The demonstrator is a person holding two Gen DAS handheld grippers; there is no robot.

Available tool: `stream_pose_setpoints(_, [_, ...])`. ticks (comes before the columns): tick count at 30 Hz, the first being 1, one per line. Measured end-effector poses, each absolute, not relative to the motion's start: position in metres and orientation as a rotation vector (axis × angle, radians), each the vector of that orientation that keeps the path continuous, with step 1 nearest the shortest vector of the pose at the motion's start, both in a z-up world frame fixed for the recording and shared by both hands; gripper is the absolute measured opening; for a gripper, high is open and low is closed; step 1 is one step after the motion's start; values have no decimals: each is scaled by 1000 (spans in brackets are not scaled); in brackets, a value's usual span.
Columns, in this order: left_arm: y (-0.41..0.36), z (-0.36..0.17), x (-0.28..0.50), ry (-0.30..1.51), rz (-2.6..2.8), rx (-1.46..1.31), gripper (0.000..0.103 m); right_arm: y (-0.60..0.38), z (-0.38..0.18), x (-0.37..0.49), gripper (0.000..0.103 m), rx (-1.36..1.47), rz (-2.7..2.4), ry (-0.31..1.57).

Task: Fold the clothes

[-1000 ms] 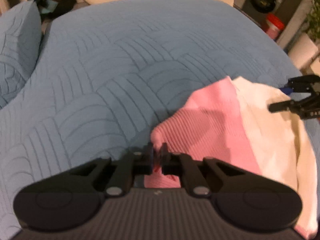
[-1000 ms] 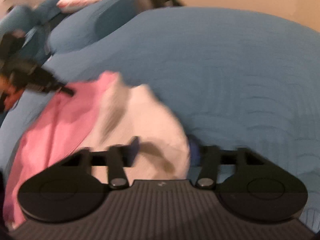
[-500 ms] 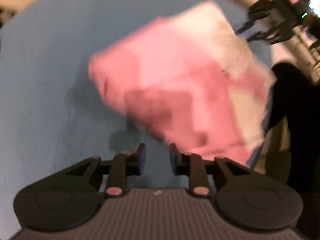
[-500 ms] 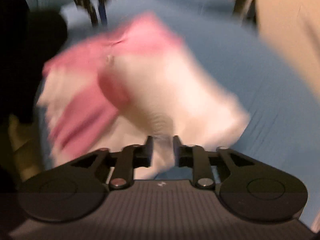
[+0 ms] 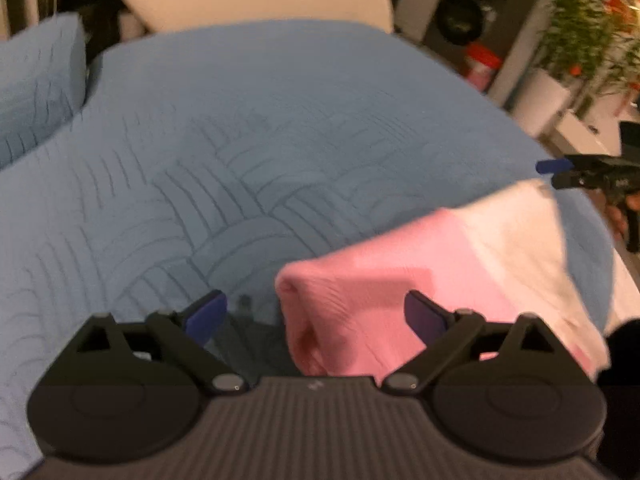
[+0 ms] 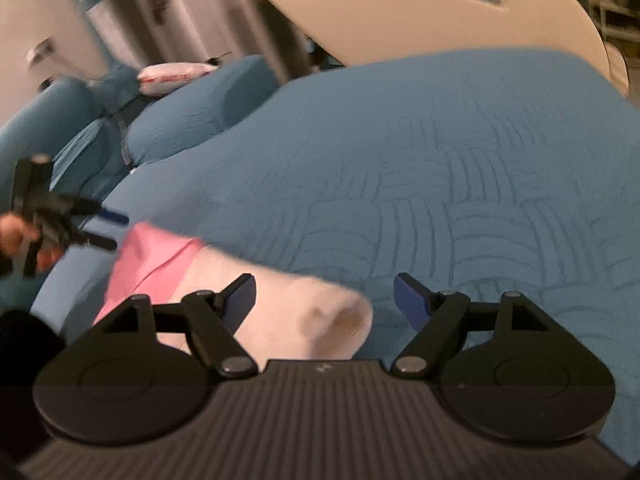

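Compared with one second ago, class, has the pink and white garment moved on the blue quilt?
Yes. The pink and white garment has been released by the left gripper, whose jaws have just been opening, and now lies folded on the blue quilt.

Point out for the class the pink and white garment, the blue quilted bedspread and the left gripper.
pink and white garment (image 5: 372,280), left wrist view, pink half.
blue quilted bedspread (image 5: 248,128), left wrist view, bare middle.
left gripper (image 5: 316,314), left wrist view, midway between fingertips.

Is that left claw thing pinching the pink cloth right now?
No, the left gripper stands wide open and its blue pads do not press on the pink cloth.
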State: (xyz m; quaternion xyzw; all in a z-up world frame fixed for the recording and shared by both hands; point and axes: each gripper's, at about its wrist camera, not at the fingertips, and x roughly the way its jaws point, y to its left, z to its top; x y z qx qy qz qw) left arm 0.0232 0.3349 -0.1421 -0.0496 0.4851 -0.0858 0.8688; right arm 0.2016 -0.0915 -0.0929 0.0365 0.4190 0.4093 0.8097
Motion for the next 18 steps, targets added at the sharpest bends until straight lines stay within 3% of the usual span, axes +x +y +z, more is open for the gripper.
stream_pose_setpoints(3, [331,-155,27,1006,-205,-99,96,-75,-118,213,81,49,937,1013])
stream_pose_setpoints(4, [328,-157,27,990,-218,-97,91,-67,-123,207,81,19,986,1009])
stream_pose_setpoints(5, [325,-157,25,983,-271,-92,77,-60,-123,202,79,-22,1034,995])
stream_pose_setpoints(6, [323,-156,23,974,-324,-87,71,-58,-124,201,73,-39,1048,989])
stream_pose_setpoints(7, [321,-155,23,974,-333,-60,53,-55,-122,201,47,-61,1073,994])
stream_pose_setpoints(8, [319,-153,23,972,-342,-35,40,-54,-120,202,29,-72,1092,993])
stream_pose_setpoints(9, [322,-149,26,962,-339,-49,30,-54,-113,205,29,-85,1104,961])
stream_pose_setpoints(15, [325,-118,39,824,-273,-12,26,-51,-59,216,27,-147,1081,711])
stream_pose_setpoints(18, [319,-73,2,668,-371,43,27,-53,-29,191,27,-252,1093,554])
